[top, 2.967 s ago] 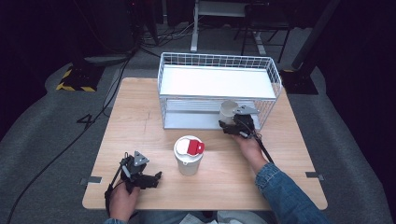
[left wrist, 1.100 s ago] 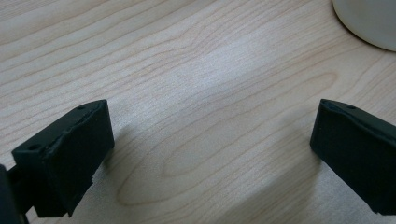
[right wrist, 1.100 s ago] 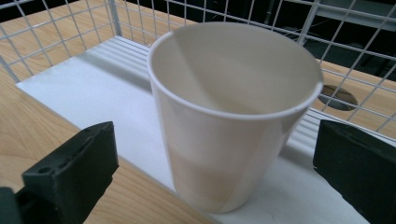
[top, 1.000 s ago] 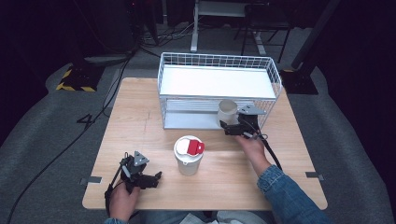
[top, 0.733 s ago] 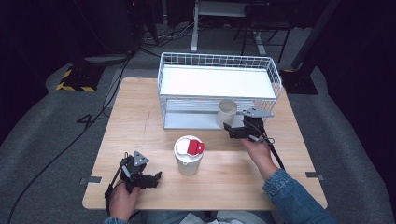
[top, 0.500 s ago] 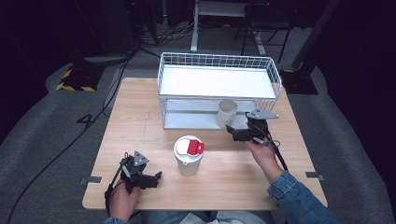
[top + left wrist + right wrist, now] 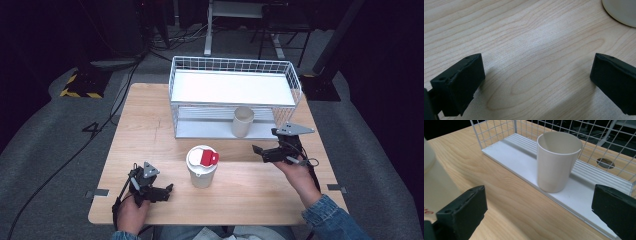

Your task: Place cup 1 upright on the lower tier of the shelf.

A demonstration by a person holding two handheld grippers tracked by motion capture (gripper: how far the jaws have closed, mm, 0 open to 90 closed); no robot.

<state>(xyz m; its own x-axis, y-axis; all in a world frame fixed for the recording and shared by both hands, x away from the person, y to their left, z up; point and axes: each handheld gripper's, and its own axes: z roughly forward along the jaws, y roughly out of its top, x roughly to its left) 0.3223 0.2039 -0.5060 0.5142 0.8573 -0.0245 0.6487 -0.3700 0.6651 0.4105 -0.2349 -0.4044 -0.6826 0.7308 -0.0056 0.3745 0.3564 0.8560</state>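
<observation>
The plain cream paper cup with no lid [image 7: 243, 121] stands upright on the white bottom shelf of the white wire rack [image 7: 181, 95], near the front edge and toward the right side. In the right gripper view the cup [image 7: 558, 163] looks empty, and nothing is touching it.

The right gripper [image 7: 261, 152] is on the near side of the cup, a little to its right, and apart from it. Its black fingers [image 7: 461, 212] are spread wide and hold nothing. I think the job of putting this cup on the shelf is done, since the cup stands there by itself and the fingers are off it.

Nearer to the person, in the middle of the light wooden table [image 7: 145, 115], stands a cream paper cup with a white lid and a red tab [image 7: 202, 165]. It is just to the left of the right gripper. I think this cup is next. The right gripper would need to swing left, put one finger on each side of the cup, and squeeze gently so the cup does not crush or tip.

The left gripper [image 7: 167, 189] sits low on the near left of the table. Its fingers [image 7: 459, 82] are also spread apart, with only bare wood between them.
</observation>
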